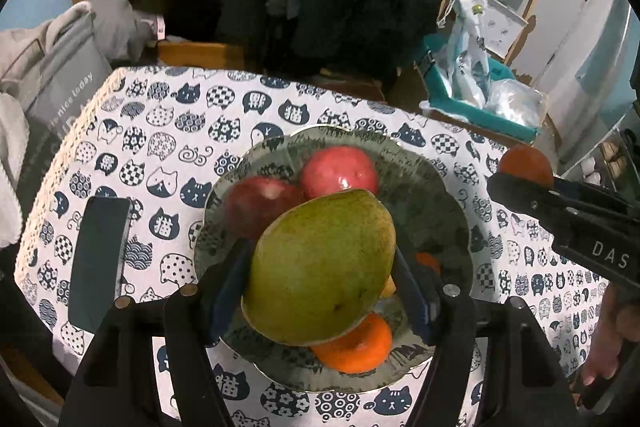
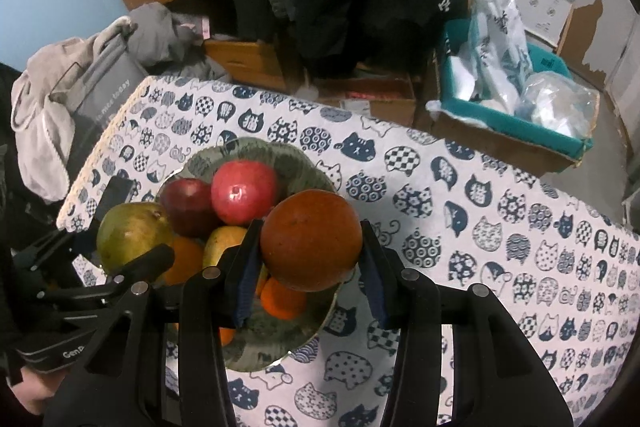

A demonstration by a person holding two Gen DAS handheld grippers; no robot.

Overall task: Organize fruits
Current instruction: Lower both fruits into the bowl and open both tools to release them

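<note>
While both our grippers hang over the bowl (image 1: 448, 195) at frame centre, our left gripper (image 1: 320, 267) clamps a green mango (image 1: 320, 267), its long axis pointing away from the camera, directly above the apples (image 1: 340, 175). Our right gripper (image 2: 310, 247) grips a dark orange (image 2: 310, 247) over the bowl's right rim.

Left claw (image 1: 320, 267) clamped on green mango (image 1: 320, 267), above plate (image 1: 440, 219). In plate: two red apples (image 1: 339, 173), orange (image 1: 354, 347). Left of plate: phone (image 1: 100, 259).
</note>
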